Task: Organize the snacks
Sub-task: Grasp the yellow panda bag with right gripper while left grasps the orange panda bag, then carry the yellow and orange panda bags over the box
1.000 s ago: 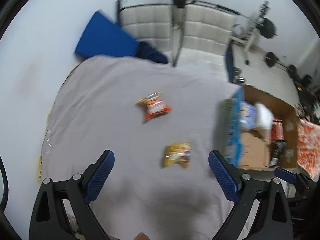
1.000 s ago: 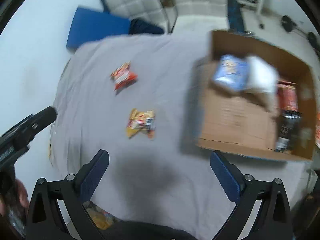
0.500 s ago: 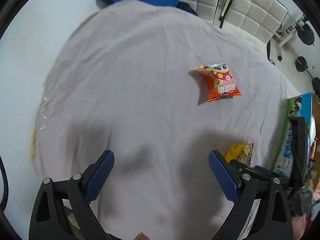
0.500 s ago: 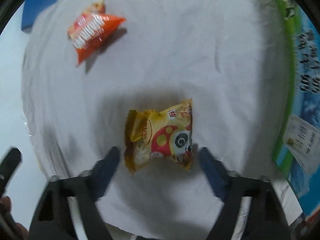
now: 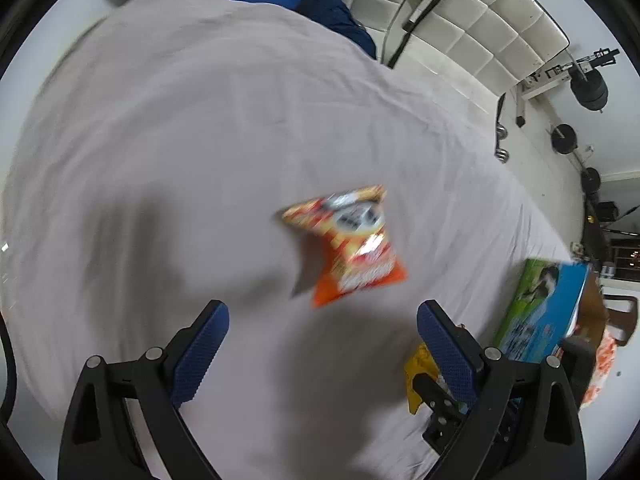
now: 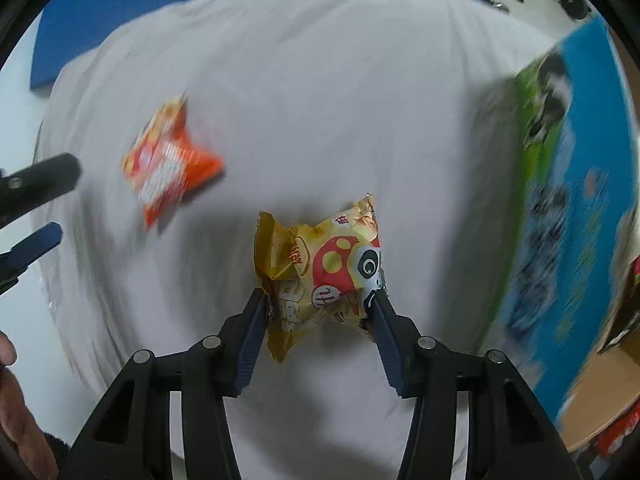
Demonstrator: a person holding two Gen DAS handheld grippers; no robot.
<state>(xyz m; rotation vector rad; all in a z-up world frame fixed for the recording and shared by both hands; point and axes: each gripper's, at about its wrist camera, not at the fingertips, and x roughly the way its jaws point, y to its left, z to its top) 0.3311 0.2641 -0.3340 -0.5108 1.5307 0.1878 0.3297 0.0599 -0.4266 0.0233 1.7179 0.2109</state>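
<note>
The right gripper point(image 6: 320, 304) has its fingers pinching the yellow snack bag point(image 6: 320, 268) at lower centre, by its puffy sides; it may slip. The left gripper point(image 5: 322, 320), fingers spread, hovers near the orange bag point(image 5: 348, 244) mid-frame on the table point(image 5: 180, 140).

A wide surface draped in a pale grey, lightly wrinkled cloth point(image 5: 200, 128) carries an orange-red crinkled foil snack packet point(image 5: 352, 252) near its middle, a yellow foil snack packet with a red mushroom print point(image 6: 320, 272), and a blue-and-green printed cardboard box point(image 6: 572, 216) at its edge.
</note>
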